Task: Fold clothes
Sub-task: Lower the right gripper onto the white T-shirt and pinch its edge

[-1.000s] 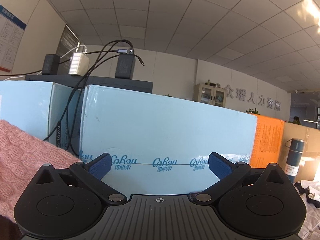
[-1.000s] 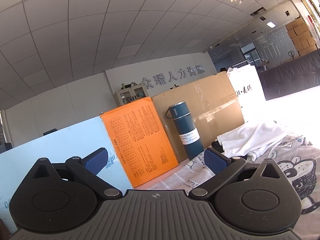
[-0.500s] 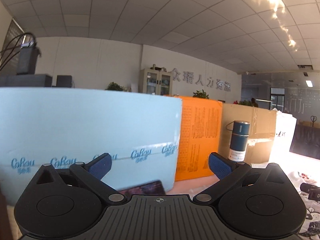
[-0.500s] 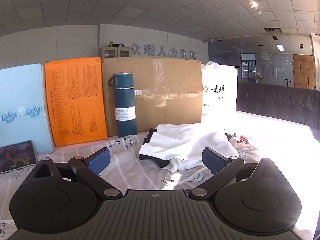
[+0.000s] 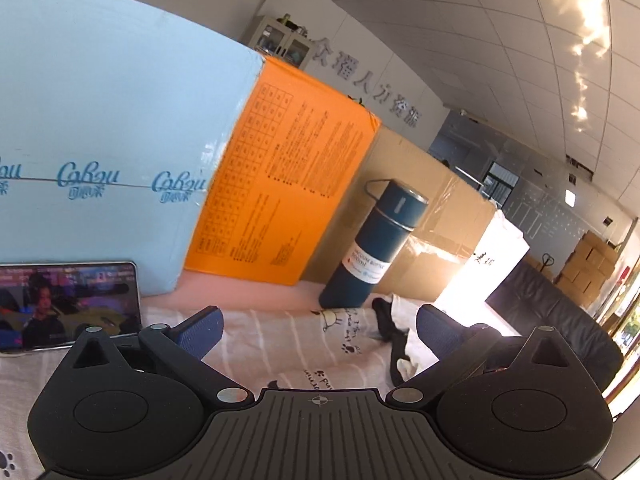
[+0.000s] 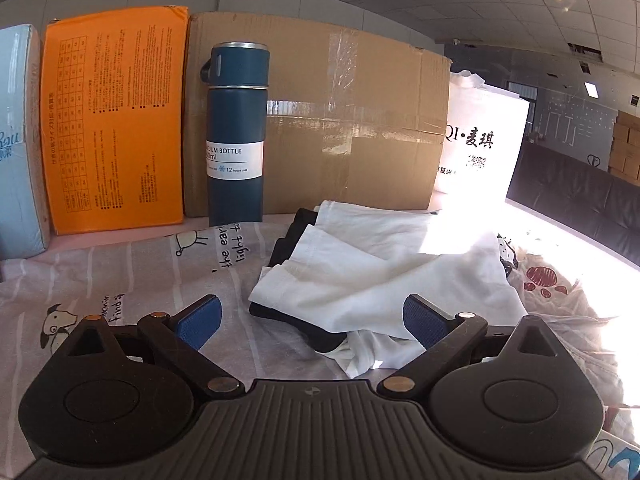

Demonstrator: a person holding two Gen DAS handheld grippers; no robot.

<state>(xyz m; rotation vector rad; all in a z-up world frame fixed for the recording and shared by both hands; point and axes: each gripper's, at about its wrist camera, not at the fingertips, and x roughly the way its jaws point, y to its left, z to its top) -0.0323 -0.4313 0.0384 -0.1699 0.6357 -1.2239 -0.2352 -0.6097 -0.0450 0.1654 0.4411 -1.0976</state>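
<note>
The right gripper [image 6: 311, 316] was spread wide, its blue-padded fingers [image 6: 199, 321] holding nothing and hovering low over the printed sheet [image 6: 132, 276] that covered the desk. Between and just beyond those fingers, in the centre of the right wrist view, lay the clothes: a crumpled white garment [image 6: 384, 276] draped over a black garment [image 6: 316, 334], whose dark edge showed at the pile's lower left and again behind the white cloth. The pile was loose and unfolded, with bright sunlight washing out its right side.

Behind the clothes, a dark blue vacuum bottle [image 6: 236, 132] stood upright on the sheet, in front of a brown cardboard box [image 6: 348, 120]. To the left of that stood an orange box [image 6: 116, 120], and at the far left edge a pale blue box [image 6: 18, 140]. A white bag [image 6: 480, 140] with black characters stood at the right of the cardboard.

The left gripper [image 5: 320, 330] was likewise spread and empty, tilted over the same sheet [image 5: 280, 344]. In its view the clothes [image 5: 394, 332] appeared at centre right, close to the right finger, with the bottle [image 5: 372, 252] leaning in the tilted frame behind them. A phone [image 5: 68, 304] with a lit screen stood propped at the lower left, against the pale blue box [image 5: 100, 128], beside the orange box [image 5: 288, 176].
</note>
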